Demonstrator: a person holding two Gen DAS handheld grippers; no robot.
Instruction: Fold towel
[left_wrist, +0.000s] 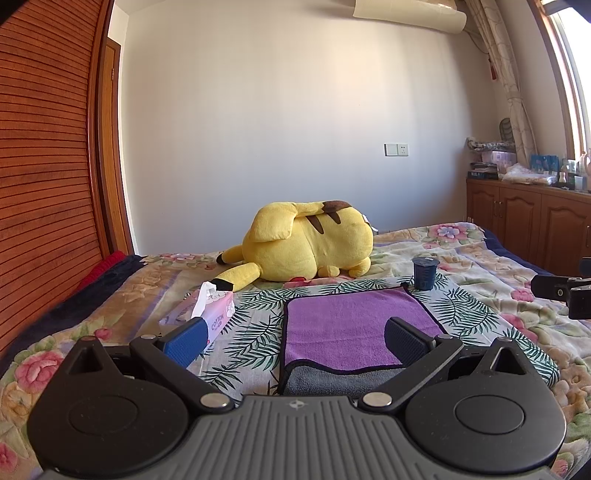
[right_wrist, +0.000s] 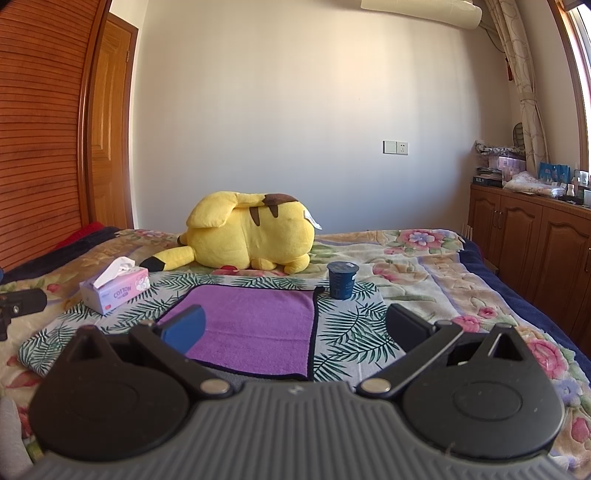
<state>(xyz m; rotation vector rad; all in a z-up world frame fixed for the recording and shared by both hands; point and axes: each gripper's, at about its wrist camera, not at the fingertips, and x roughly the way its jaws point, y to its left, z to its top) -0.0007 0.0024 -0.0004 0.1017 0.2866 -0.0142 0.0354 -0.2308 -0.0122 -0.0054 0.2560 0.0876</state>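
Nearest the lens, the left gripper (left_wrist: 295, 341) stands wide apart and empty, as does the right gripper (right_wrist: 295, 328). Straight ahead of both lies the purple towel (left_wrist: 351, 325), flat on a leaf-print cloth (left_wrist: 255, 325), its grey underside showing along the near edge. That edge runs crosswise; each gripper's body hides part of it, so neither looks nearer.
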